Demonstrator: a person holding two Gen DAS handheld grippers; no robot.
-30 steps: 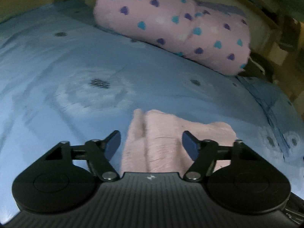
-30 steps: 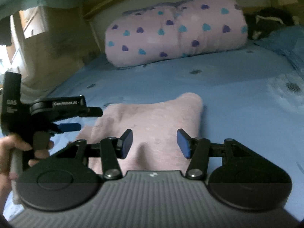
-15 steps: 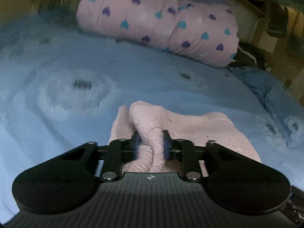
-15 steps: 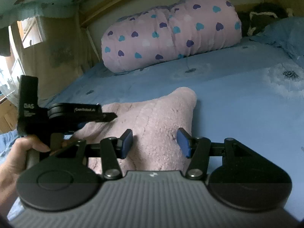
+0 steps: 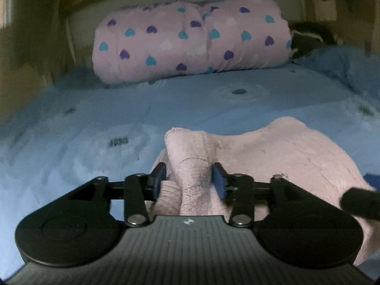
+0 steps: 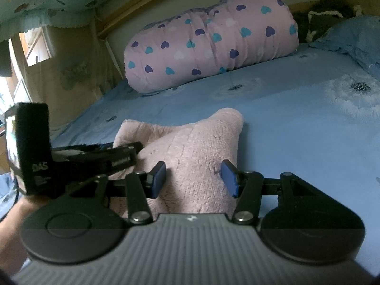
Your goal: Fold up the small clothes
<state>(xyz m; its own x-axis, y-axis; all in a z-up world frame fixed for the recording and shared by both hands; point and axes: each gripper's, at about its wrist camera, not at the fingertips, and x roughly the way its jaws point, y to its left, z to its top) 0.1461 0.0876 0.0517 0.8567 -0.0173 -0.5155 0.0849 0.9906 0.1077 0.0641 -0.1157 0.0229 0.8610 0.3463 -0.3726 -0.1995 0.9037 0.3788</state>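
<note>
On the blue flowered bed sheet (image 5: 213,109) lies a small pink fuzzy garment (image 5: 285,156), well in front of a rolled pink quilt with purple and teal hearts (image 5: 190,45) that sits at the far end of the bed. A blue pillow (image 6: 351,35) rests at the far right, beside the quilt.

From the left wrist view, the left tool (image 5: 188,180) has a raised fold of the garment's near left corner between its blue pads; its jaws are opening, and the pads stand just off the cloth on both sides, so the fold rises between them without being pinched.

From the right wrist view, the right tool (image 6: 194,180) stands about half apart, its pads (image 6: 229,178) on either side of the garment's near right part (image 6: 190,156). The cloth bulges up between them, but whether the pads press it cannot be told. Seen from there too, the left tool's black body (image 6: 78,159) reaches in from the left edge, its tips against the garment, with a hand (image 6: 16,213) below it.
</note>
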